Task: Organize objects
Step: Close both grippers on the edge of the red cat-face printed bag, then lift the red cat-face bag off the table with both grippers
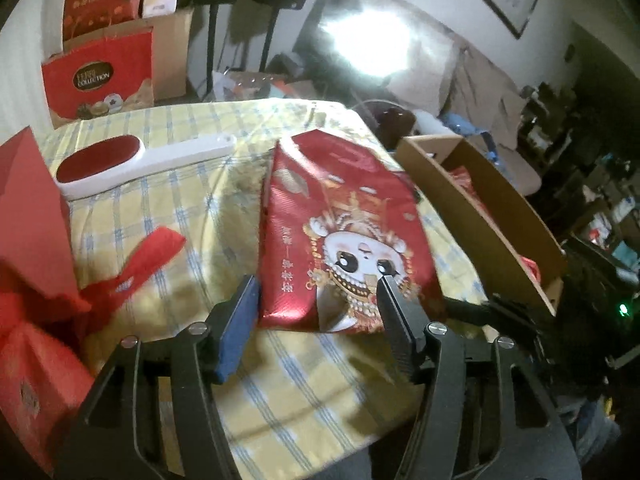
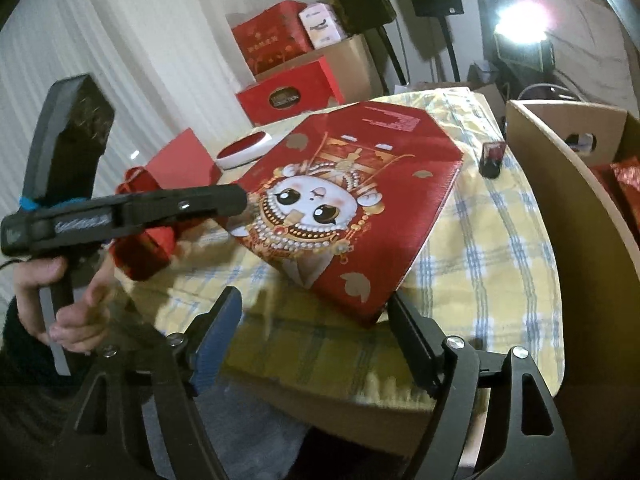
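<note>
The red bag [image 1: 344, 240] with the cartoon face lies flat on the checked tablecloth [image 1: 192, 208], beside the cardboard box [image 1: 480, 216]. Your left gripper [image 1: 316, 312] and right gripper [image 2: 316, 320] are both spread wide at the bag's near edge, pinching nothing.

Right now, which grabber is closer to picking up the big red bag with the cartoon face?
Probably the left gripper: its open jaws already straddle the red bag's near edge. The right gripper is open too, just off the bag's corner.
</note>
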Available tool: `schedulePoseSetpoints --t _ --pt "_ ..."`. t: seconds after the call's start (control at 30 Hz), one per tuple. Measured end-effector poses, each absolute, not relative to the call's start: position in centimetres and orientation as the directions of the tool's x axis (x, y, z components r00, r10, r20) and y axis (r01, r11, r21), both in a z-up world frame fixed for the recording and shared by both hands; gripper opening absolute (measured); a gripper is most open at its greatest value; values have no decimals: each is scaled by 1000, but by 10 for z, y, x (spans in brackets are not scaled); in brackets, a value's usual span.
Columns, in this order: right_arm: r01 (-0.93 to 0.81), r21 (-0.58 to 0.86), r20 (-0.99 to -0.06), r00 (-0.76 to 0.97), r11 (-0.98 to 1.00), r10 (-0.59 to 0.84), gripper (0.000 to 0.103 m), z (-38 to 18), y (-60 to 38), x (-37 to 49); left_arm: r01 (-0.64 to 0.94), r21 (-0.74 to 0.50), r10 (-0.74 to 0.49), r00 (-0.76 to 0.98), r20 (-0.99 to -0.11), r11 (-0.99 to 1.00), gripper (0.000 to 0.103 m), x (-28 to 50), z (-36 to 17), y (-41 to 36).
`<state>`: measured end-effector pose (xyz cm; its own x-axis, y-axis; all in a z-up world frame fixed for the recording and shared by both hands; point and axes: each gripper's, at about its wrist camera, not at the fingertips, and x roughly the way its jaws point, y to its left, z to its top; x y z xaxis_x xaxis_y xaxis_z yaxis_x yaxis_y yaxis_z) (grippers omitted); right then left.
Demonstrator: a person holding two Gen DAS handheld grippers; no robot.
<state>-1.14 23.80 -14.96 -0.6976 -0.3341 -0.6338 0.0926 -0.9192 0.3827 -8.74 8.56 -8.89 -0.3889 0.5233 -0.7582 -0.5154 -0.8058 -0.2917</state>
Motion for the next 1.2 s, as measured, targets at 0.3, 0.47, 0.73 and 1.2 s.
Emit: schedulePoseSetpoints --t 0.3,0.47,0.73,1.2 --pt "106 387 -622 -704 -916 -344 78 -141 236 18 -537 -270 517 -386 -764 -799 59 -42 -80 86" --pt "115 327 -639 -705 -938 -309 78 -144 225 26 -517 -298 523 -370 -768 -803 59 -27 -92 79" --pt "135 340 -628 -704 -931 -332 79 -143 223 39 -475 -343 539 -375 -754 -810 59 -12 -95 72" --pt "85 380 -633 -703 -921 -325 80 -141 238 40 -359 -428 551 -397 -734 -829 74 -9 -103 61"
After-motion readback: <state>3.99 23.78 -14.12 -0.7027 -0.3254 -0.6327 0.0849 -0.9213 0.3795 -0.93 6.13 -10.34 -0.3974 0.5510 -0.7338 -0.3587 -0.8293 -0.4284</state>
